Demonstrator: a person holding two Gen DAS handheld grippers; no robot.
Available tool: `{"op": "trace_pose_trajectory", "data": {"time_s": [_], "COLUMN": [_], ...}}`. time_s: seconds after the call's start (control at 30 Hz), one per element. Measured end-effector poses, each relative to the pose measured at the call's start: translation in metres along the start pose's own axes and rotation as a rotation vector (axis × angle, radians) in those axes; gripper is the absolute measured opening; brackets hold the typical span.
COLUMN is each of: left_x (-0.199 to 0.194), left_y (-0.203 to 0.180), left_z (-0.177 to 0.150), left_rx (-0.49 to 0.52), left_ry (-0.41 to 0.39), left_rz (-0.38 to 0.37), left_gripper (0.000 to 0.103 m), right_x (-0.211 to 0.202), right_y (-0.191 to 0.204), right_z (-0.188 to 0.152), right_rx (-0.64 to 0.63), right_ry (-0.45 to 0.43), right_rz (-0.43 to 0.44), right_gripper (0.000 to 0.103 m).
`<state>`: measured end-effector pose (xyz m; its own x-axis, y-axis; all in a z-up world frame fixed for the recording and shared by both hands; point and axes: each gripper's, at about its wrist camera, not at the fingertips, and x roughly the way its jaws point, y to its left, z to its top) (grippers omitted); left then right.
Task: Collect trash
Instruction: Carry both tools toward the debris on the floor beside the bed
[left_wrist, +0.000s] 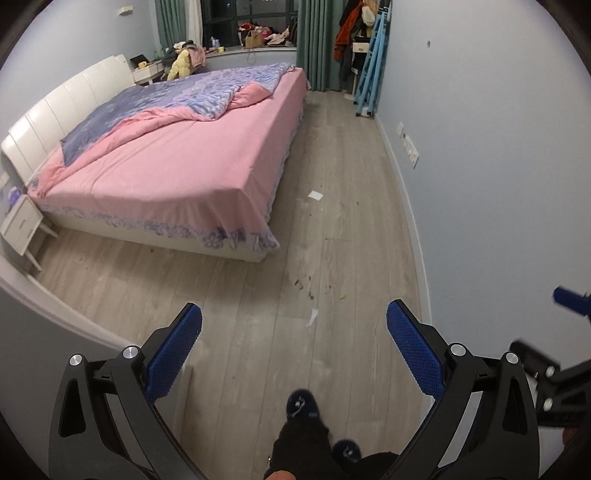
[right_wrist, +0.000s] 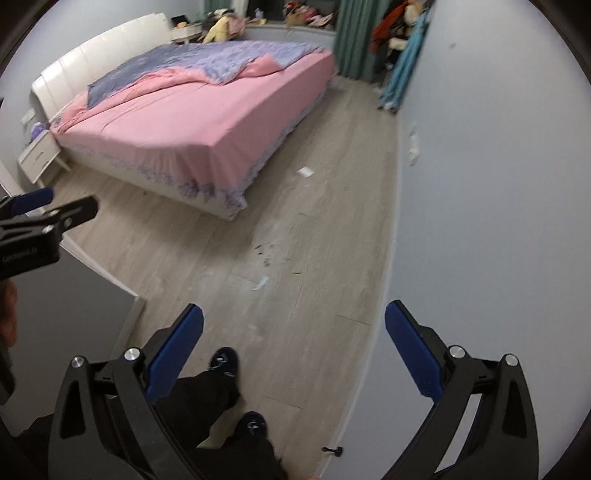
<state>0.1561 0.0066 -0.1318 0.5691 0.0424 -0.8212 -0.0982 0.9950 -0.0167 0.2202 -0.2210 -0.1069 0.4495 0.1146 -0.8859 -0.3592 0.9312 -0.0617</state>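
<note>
A torn white paper scrap (left_wrist: 312, 317) lies on the wood floor ahead of me; it also shows in the right wrist view (right_wrist: 261, 283). A flat white paper piece (left_wrist: 315, 195) lies farther off by the bed's foot corner, also in the right wrist view (right_wrist: 305, 172). Small dark and yellowish crumbs (left_wrist: 308, 290) are scattered between them. My left gripper (left_wrist: 294, 349) is open and empty, held high above the floor. My right gripper (right_wrist: 293, 349) is open and empty too, beside the right wall.
A large bed with a pink sheet (left_wrist: 177, 162) fills the left of the room. A white nightstand (left_wrist: 22, 225) stands at its head. A blue folded rack (left_wrist: 373, 66) leans on the right wall (left_wrist: 498, 147). My feet in dark slippers (left_wrist: 301, 404) are below the grippers.
</note>
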Motion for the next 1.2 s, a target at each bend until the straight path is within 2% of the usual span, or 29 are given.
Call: {"op": "trace_pose_trajectory", "data": {"time_s": [0.07, 0.17, 0.27, 0.37, 0.47, 0.6, 0.7, 0.87, 1.07, 1.2], "left_x": [0.018, 0.048, 0.066, 0.079, 0.096, 0.118, 0.138, 0.172, 0.204, 0.22], "left_y": [0.01, 0.022, 0.026, 0.027, 0.02, 0.002, -0.015, -0.053, -0.081, -0.092], "left_z": [0.013, 0.024, 0.035, 0.048, 0.06, 0.076, 0.086, 0.099, 0.104, 0.098], "left_rx": [-0.013, -0.024, -0.009, -0.002, 0.018, 0.024, -0.012, -0.114, -0.265, -0.258], "left_ry": [0.033, 0.077, 0.098, 0.09, 0.104, 0.13, 0.155, 0.196, 0.208, 0.238], "left_rz": [-0.031, -0.101, -0.101, -0.087, -0.066, -0.041, -0.026, 0.025, 0.111, 0.124], "left_gripper": [0.097, 0.097, 0.097, 0.097, 0.097, 0.097, 0.097, 0.097, 0.097, 0.097], "right_x": [0.011, 0.017, 0.022, 0.03, 0.042, 0.074, 0.099, 0.144, 0.194, 0.217], "right_y": [0.006, 0.011, 0.009, 0.004, -0.014, -0.044, -0.066, -0.089, -0.114, -0.12], "right_z": [0.017, 0.04, 0.061, 0.081, 0.098, 0.122, 0.141, 0.17, 0.191, 0.192], "right_rx": [-0.021, -0.023, -0.021, -0.056, -0.079, -0.099, -0.143, -0.295, -0.407, -0.454], "right_ry": [0.011, -0.03, -0.07, -0.109, -0.16, -0.122, -0.103, -0.092, -0.056, -0.036], "right_rz": [-0.001, 0.005, 0.004, -0.023, -0.008, 0.008, 0.038, 0.09, 0.214, 0.264], "right_gripper": [0.096, 0.096, 0.096, 0.096, 0.096, 0.096, 0.096, 0.096, 0.096, 0.096]}}
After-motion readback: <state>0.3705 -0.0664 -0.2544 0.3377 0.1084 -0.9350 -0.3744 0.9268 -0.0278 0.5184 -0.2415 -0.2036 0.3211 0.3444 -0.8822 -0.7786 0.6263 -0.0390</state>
